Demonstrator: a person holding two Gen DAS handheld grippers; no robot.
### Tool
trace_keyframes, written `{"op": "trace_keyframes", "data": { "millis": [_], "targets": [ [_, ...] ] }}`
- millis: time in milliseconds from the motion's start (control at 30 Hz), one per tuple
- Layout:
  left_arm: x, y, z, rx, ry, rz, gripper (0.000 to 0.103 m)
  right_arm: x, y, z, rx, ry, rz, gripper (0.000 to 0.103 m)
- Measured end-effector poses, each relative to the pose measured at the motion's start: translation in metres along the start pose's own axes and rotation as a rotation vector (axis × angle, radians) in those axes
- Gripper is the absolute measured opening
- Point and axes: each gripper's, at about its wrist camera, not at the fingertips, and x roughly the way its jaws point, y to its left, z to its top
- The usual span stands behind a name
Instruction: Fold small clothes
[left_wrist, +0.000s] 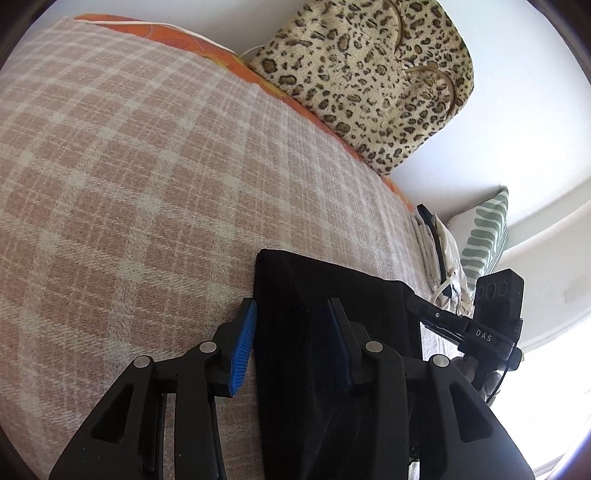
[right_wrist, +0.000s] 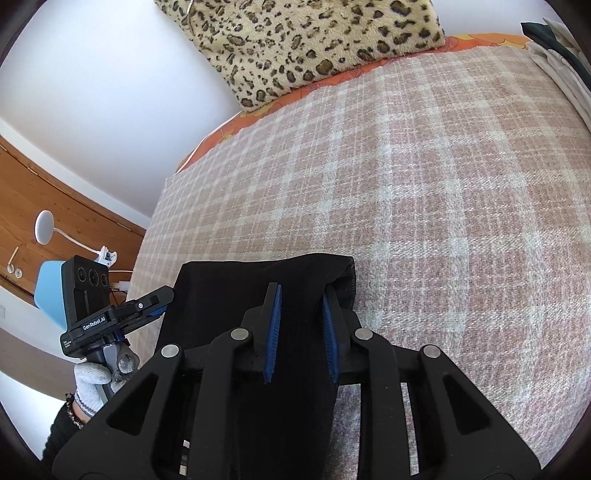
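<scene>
Black garment (left_wrist: 325, 332) spread on plaid blanket (left_wrist: 129, 184) — straddled by left gripper (left_wrist: 291, 314) and right gripper (right_wrist: 301, 306), jaws parted, pads not clamped.

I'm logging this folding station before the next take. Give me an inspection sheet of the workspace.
Surface: pink-and-cream plaid blanket covering the bed.
Job's things: black folded garment lying flat near the front edge.
Clutter: leopard-print plush cushion; stack of folded pale cloths; green-striped pillow.
Grippers: left gripper straddles the garment's edge; right gripper is over the garment, fingers parted.
Cables: white cord beside the bed.
Surroundings: white wall, wooden panel, white lamp.
</scene>
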Motion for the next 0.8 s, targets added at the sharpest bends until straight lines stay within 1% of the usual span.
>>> {"op": "trace_keyframes", "data": {
  "millis": [33, 67, 133, 200, 233, 267, 300, 333, 467, 533, 567, 667, 767, 800],
  "targets": [
    [0.001, -0.002, 0.000, 0.008, -0.001, 0.007, 0.033, 0.001, -0.001, 0.000, 0.002, 0.006, 0.006, 0.024],
    [0.002, -0.003, 0.000, 0.017, -0.001, 0.016, 0.031, 0.001, -0.001, 0.001, 0.004, 0.007, 0.006, 0.024],
    [0.003, -0.007, -0.001, 0.050, -0.001, 0.034, 0.010, 0.002, -0.003, 0.002, 0.003, 0.008, 0.004, 0.024],
    [0.004, -0.013, -0.003, 0.093, -0.006, 0.062, 0.004, 0.004, -0.004, 0.002, 0.002, 0.006, -0.006, 0.024],
    [0.004, -0.015, -0.003, 0.110, -0.004, 0.061, 0.002, 0.004, -0.004, 0.003, -0.004, 0.008, -0.008, 0.023],
    [0.003, -0.016, -0.003, 0.122, -0.009, 0.063, 0.002, 0.004, -0.003, 0.003, -0.012, 0.004, -0.010, 0.022],
    [0.001, -0.017, -0.003, 0.131, -0.017, 0.062, 0.002, 0.004, -0.002, 0.004, -0.024, 0.000, -0.016, 0.011],
    [-0.001, -0.017, -0.002, 0.130, -0.032, 0.060, 0.002, 0.004, 0.001, 0.004, -0.036, -0.001, -0.026, 0.007],
    [-0.009, -0.013, 0.008, 0.083, -0.067, 0.021, 0.001, 0.000, 0.002, 0.010, -0.031, -0.027, -0.033, 0.004],
    [-0.011, -0.012, 0.012, 0.081, -0.082, 0.030, 0.001, -0.003, 0.003, 0.015, -0.044, -0.045, -0.047, 0.003],
    [-0.011, -0.013, 0.014, 0.091, -0.088, 0.039, 0.001, -0.003, 0.004, 0.018, -0.053, -0.051, -0.052, 0.003],
    [-0.006, -0.014, 0.018, 0.135, -0.104, 0.096, 0.001, 0.000, 0.004, 0.024, -0.074, -0.059, -0.089, 0.003],
    [0.009, -0.012, 0.017, 0.153, -0.050, 0.148, 0.002, 0.011, 0.005, 0.025, -0.105, -0.034, -0.130, 0.003],
    [0.011, -0.010, 0.016, 0.142, -0.029, 0.158, 0.005, 0.013, 0.007, 0.025, -0.117, -0.018, -0.143, 0.003]
  ]
}}
